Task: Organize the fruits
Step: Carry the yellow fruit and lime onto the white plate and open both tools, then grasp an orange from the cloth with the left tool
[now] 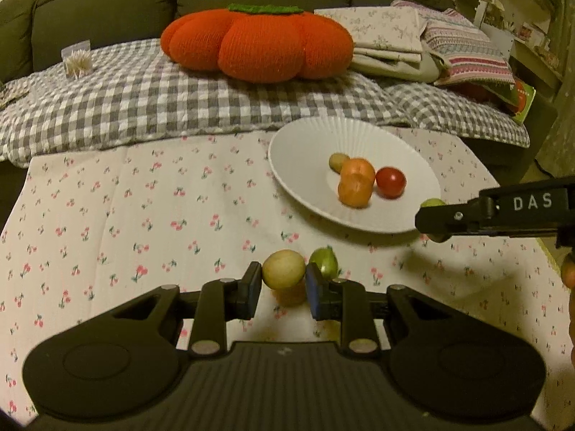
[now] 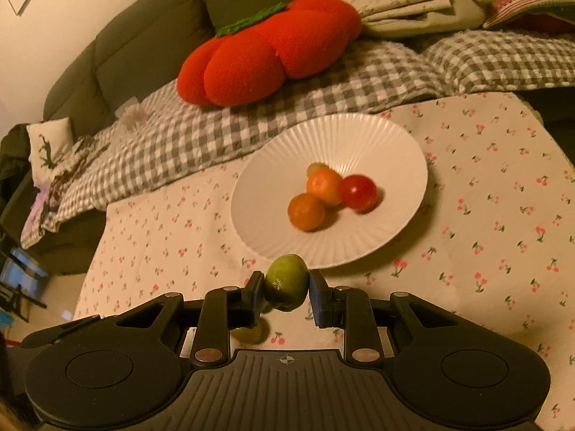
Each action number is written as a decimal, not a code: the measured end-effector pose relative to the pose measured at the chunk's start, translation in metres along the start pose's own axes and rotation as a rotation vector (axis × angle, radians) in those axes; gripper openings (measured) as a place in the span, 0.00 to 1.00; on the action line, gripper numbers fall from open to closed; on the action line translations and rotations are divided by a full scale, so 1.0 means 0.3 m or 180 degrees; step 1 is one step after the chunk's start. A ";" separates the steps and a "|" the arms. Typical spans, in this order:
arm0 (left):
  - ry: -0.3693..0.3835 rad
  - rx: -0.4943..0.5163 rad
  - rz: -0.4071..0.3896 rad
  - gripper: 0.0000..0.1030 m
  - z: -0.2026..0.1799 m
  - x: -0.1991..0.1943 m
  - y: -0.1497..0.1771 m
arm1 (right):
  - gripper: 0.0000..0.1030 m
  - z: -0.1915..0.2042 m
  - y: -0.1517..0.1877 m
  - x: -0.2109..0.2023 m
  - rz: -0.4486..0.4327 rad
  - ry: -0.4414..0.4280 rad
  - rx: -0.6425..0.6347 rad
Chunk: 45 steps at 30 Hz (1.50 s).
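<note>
My left gripper (image 1: 283,283) is shut on a small yellow fruit (image 1: 283,269), held just above the cherry-print tablecloth. A green fruit (image 1: 324,263) lies on the cloth right beside its right finger. My right gripper (image 2: 285,287) is shut on a green fruit (image 2: 286,282), just short of the near rim of the white ribbed plate (image 2: 323,136); it also shows in the left wrist view (image 1: 435,221) at the plate's near-right rim (image 1: 305,165). The plate holds two orange fruits (image 2: 307,212), a red one (image 2: 358,192) and a small yellowish one (image 1: 337,162).
A sofa with a grey checked blanket (image 1: 143,100) runs along the table's far edge. A big orange pumpkin cushion (image 1: 257,41) and folded linens (image 1: 388,36) lie on it. Another yellow-green fruit (image 2: 251,334) lies on the cloth under my right gripper.
</note>
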<state>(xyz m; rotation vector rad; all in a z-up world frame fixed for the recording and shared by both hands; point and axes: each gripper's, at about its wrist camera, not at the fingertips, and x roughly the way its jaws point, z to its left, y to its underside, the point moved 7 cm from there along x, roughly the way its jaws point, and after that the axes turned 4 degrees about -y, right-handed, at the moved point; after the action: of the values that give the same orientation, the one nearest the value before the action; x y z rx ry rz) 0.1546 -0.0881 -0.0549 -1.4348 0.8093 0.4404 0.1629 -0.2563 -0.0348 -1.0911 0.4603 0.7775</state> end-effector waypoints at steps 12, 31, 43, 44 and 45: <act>0.0138 0.0063 -0.0249 0.24 -0.056 0.050 -0.092 | 0.24 -0.090 -0.079 -0.043 -0.0177 0.0090 0.0212; 0.0311 0.0204 -0.0301 0.24 -0.099 0.213 -0.130 | 0.24 -0.120 -0.095 0.089 -0.0093 0.0200 0.0071; 0.0293 0.0171 -0.0390 0.51 -0.084 0.189 -0.147 | 0.38 -0.120 -0.100 0.109 -0.0103 0.0195 0.0140; 0.0288 0.0141 -0.0381 0.51 -0.076 0.186 -0.149 | 0.38 -0.122 -0.102 0.104 -0.0106 0.0208 0.0160; 0.0282 0.0104 -0.0370 0.51 -0.070 0.184 -0.149 | 0.38 -0.124 -0.104 0.099 -0.0112 0.0211 0.0177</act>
<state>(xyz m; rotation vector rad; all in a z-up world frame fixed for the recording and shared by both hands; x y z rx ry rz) 0.2186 -0.1248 -0.0623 -1.4706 0.7957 0.2754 0.2073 -0.2881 -0.0511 -1.0727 0.5146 0.6952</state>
